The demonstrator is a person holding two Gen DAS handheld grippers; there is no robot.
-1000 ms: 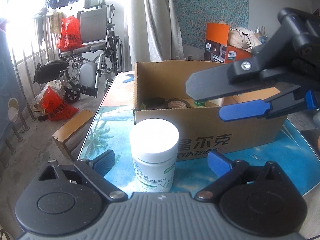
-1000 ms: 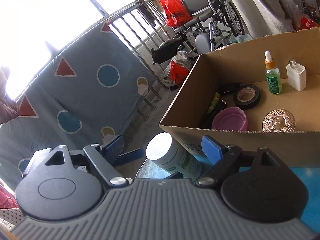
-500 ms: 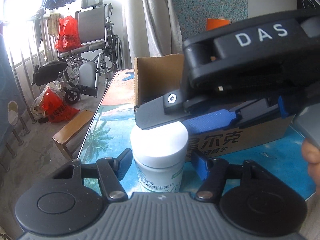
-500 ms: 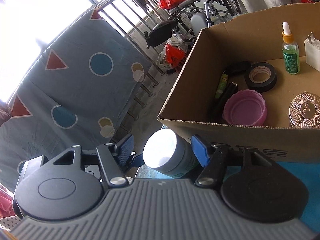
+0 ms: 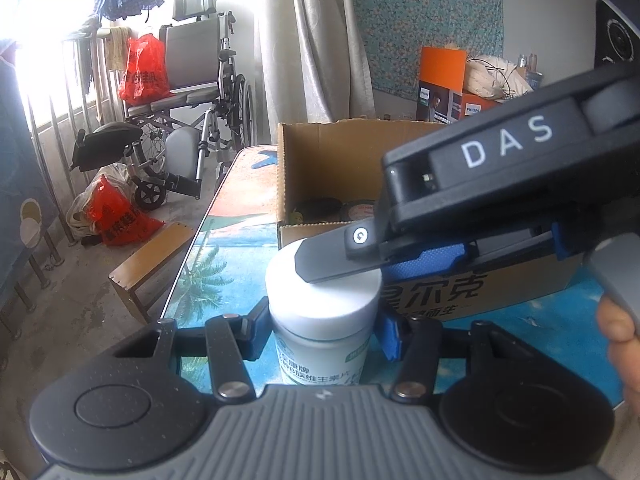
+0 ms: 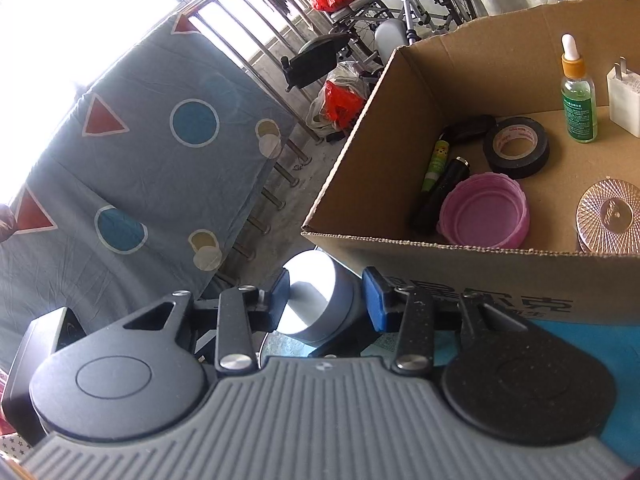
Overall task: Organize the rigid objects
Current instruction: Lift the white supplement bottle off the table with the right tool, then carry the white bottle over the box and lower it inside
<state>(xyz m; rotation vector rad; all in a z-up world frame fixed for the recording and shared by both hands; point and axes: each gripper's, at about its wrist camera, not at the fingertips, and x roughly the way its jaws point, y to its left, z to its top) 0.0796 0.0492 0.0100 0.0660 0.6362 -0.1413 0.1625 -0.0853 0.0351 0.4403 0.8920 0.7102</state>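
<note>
White-capped and upright, the bottle (image 5: 323, 312) stands on the table (image 5: 224, 240) just in front of the cardboard box (image 5: 328, 152), with the left gripper (image 5: 323, 334) closed on its body and the right gripper's fingers lying across its cap. From the right wrist, the right gripper (image 6: 326, 302) clamps the cap between both pads. Already in the box (image 6: 440, 256) sit a tape roll (image 6: 516, 147), pink lid (image 6: 486, 211) and dropper bottle (image 6: 578, 100); the bottle is seemingly not yet packed.

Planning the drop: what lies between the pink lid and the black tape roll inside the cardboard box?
Bare cardboard box floor between pink lid and black tape roll, right wrist view.
</note>
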